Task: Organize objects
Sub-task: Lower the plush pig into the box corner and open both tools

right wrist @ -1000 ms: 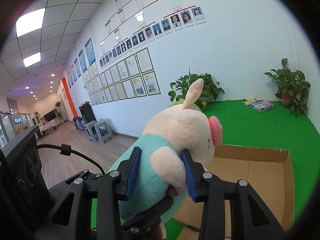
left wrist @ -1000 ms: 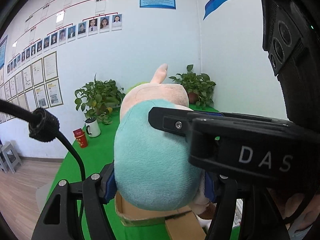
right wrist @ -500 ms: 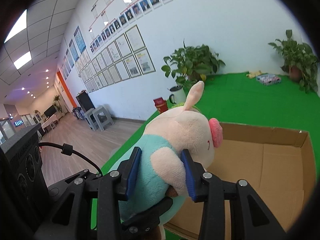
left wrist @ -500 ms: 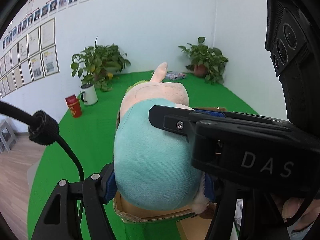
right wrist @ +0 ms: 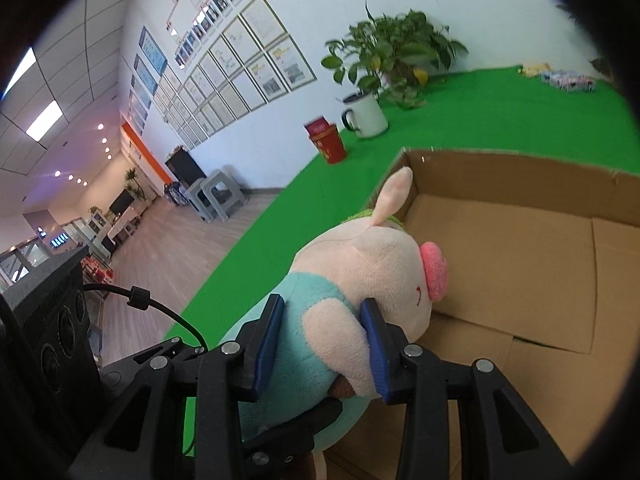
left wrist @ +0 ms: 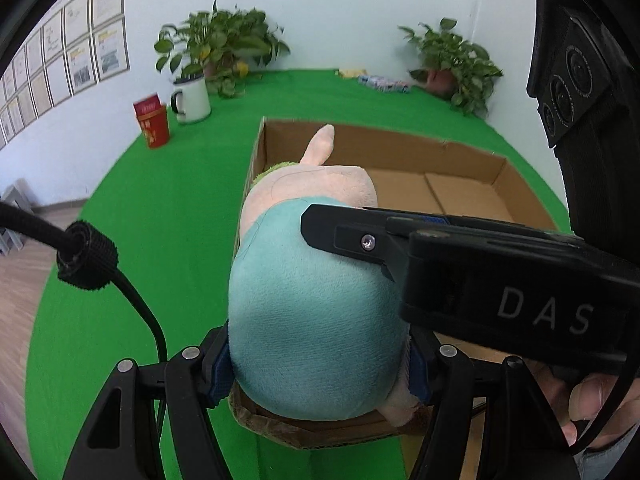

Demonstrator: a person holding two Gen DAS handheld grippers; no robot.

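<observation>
A plush pig [left wrist: 312,320] with a teal body, cream head and pink snout hangs over the near left corner of an open cardboard box [left wrist: 380,136]. My left gripper [left wrist: 318,368] is shut on its teal body, blue pads pressed into both sides. The right gripper's black body [left wrist: 480,280] crosses over the toy from the right. In the right wrist view my right gripper [right wrist: 322,320] is clamped on the plush pig [right wrist: 360,264] at its shoulder and arm, and its jaws are closing tighter. The snout points into the box [right wrist: 520,184], whose floor is bare.
The box stands on a green table [left wrist: 160,220]. A red canister [left wrist: 152,126] and a white mug [left wrist: 190,98] stand at the far left, potted plants [left wrist: 224,48] [left wrist: 452,60] and small packets [left wrist: 384,82] along the back wall. The table's left edge drops to wood floor. A hand [left wrist: 592,400] holds the right gripper.
Both grippers have come down and tipped forward with the plush pig, so the box now fills more of both views. Both grips have held.
</observation>
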